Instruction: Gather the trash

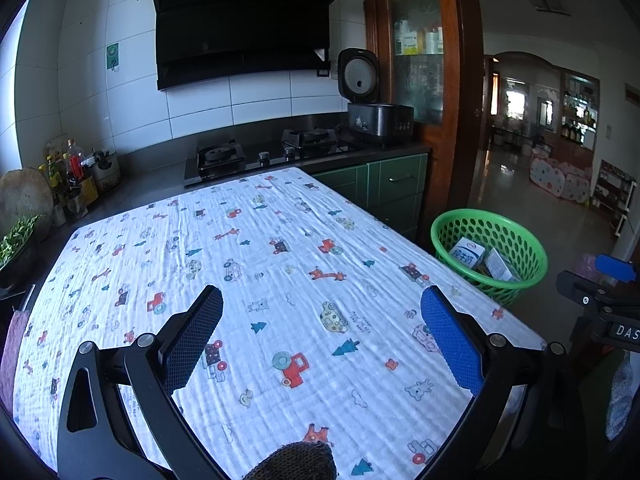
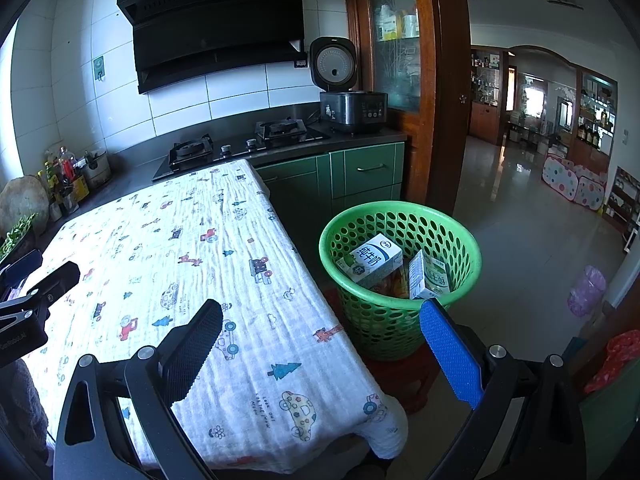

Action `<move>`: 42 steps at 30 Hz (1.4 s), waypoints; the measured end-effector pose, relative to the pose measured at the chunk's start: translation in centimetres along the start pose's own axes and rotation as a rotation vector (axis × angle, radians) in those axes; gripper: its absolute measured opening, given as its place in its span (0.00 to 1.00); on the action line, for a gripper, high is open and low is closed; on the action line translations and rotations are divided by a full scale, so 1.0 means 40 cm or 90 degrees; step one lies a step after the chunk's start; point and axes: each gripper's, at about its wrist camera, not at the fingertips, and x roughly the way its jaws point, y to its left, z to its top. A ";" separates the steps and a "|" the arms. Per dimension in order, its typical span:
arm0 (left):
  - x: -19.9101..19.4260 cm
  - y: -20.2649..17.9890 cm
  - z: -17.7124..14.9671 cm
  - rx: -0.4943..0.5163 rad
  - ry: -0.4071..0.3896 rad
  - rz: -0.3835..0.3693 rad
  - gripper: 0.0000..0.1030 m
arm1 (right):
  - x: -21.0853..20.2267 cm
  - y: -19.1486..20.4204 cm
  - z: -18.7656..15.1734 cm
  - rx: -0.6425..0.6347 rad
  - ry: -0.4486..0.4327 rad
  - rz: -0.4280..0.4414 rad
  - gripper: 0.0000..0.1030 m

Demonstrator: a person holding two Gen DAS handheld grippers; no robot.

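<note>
My left hand-held gripper [image 1: 322, 300] hangs over the desk [image 1: 280, 216] with its fingers spread wide and nothing between them. My right hand-held gripper [image 2: 322, 312] is just as wide apart and bare, poised at the desk's right edge by the green basket [image 2: 400, 216]. The trash sits in that basket: one milk carton [image 2: 374, 260] lying tilted, a second carton [image 2: 428, 276] upright beside it, its lower corner hidden behind my blue finger [image 2: 452, 356]. Something orange lies between them, too buried to name. From the left wrist view the basket's near rim is cut off by the desk's corner.
</note>
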 end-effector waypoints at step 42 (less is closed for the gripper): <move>0.004 -0.011 0.006 0.007 -0.006 -0.004 0.95 | 0.003 0.015 0.006 -0.003 -0.002 0.010 0.93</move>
